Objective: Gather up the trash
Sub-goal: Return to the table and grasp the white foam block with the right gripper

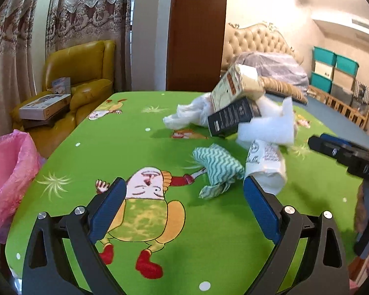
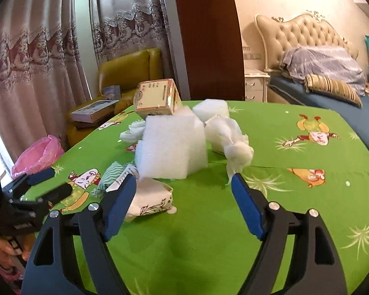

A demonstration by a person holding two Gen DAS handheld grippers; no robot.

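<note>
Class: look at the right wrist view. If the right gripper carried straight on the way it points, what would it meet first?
Most likely the white foam block, dead ahead between the open jaws of the right gripper. The crumpled paper packet by the left jaw may brush first; depth is unclear.

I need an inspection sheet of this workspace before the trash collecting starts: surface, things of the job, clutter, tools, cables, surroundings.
Surface: green cartoon tablecloth covers the table.
Job's things: white foam block, beige carton, black box, crumpled tissue, teal striped cloth, printed wrapper, piled together mid-table; pink bag at the table's edge.
Clutter: nothing seen beyond the pile.
Tools: left tool open, empty; right tool open, empty, near the pile.
Cables: nothing seen.
Surroundings: yellow armchair holding boxes, curtains, bed.
</note>
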